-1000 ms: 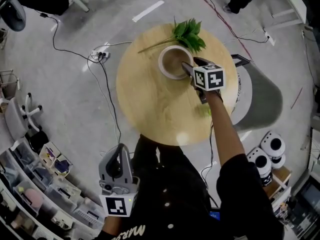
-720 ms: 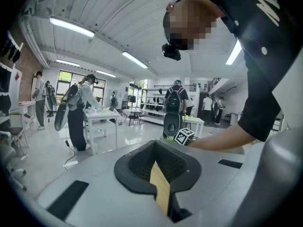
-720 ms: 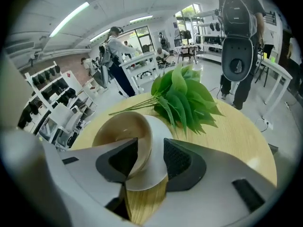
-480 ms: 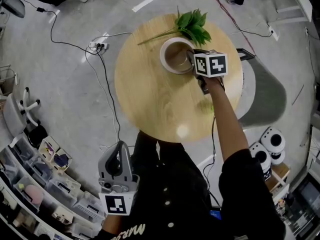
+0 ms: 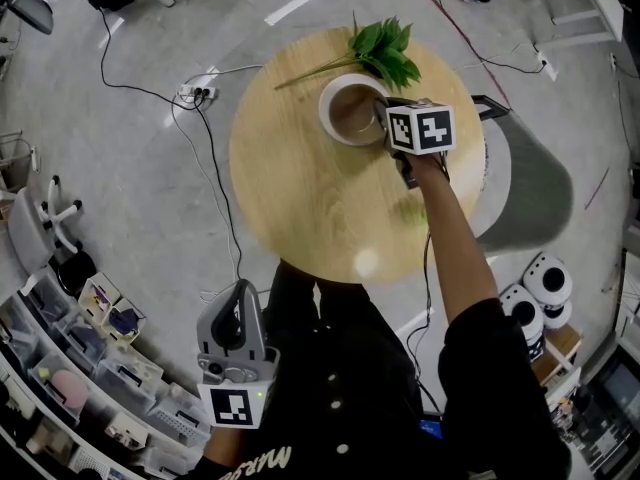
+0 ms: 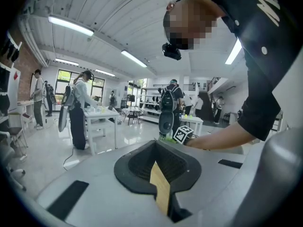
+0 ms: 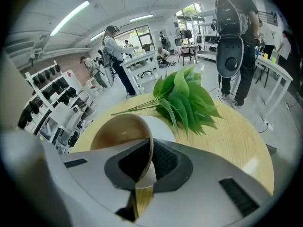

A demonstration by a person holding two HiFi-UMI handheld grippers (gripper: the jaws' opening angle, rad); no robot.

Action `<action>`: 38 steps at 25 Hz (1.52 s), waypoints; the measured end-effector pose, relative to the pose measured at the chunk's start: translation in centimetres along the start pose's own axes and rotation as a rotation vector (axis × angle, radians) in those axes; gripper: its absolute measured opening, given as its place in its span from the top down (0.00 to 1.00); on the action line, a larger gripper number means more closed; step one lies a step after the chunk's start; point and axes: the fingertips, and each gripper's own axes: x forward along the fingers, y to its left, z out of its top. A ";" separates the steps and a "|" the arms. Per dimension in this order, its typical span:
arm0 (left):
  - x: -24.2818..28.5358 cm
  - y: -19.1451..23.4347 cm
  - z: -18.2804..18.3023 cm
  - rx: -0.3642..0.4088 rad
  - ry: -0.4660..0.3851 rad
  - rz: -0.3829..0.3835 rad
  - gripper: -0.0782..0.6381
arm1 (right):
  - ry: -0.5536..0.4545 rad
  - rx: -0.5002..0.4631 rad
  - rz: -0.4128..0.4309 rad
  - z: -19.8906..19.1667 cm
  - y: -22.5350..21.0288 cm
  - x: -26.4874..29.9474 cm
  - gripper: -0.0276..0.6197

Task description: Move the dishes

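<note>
Right hand-held gripper (image 7: 149, 151): jaws have just been closing and now pinch the near rim of the bowl (image 7: 118, 130), its wall between the pads. Only the right gripper view shows this; in the head view the marker cube covers the grip. The bowl stands far across the round worktop (image 5: 300, 203), just beside a leafy sprig (image 5: 385, 53). The head view alone places the left hand-held gripper (image 5: 237, 303) off the worktop, jaws pressed together, empty.

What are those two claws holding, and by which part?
The right gripper has just closed on the bowl at its rim, one jaw inside, one outside. The left gripper holds nothing.
</note>
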 end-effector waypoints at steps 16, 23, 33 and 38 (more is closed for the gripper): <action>0.0 -4.4 2.2 0.046 -0.059 -0.136 0.87 | -0.076 0.054 -0.031 -7.1 4.3 -13.3 0.94; -0.1 -6.6 2.3 0.070 -0.060 -0.195 0.87 | -0.066 0.180 -0.069 -14.6 5.2 -16.0 0.94; 0.8 -8.7 1.6 0.083 -0.038 -0.240 0.87 | -0.018 0.271 -0.107 -21.4 5.0 -16.3 0.94; 1.1 -9.1 0.9 0.089 -0.020 -0.252 0.87 | -0.014 0.290 -0.126 -23.6 4.8 -15.6 0.94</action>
